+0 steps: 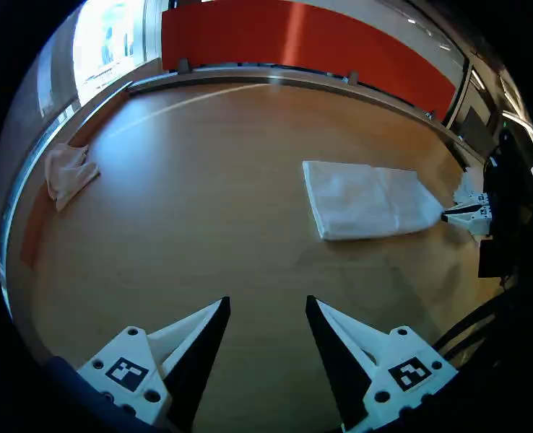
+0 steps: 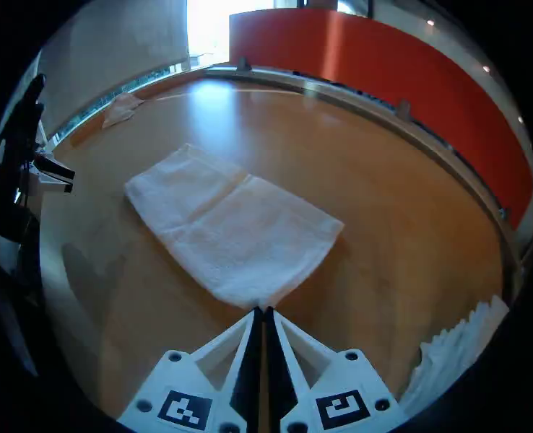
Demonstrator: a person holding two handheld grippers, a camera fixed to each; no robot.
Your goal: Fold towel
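Folded towel flat on the wooden bench
Bench (image 1: 194, 216) broad; white towel (image 2: 230, 224) lies mid-bench, folded; left gripper (image 1: 266, 307) well apart from it, jaws wide; right gripper (image 2: 261, 312) jaws nearly closed at the towel's near corner; crumpled cloth (image 1: 68, 173) near the edge.
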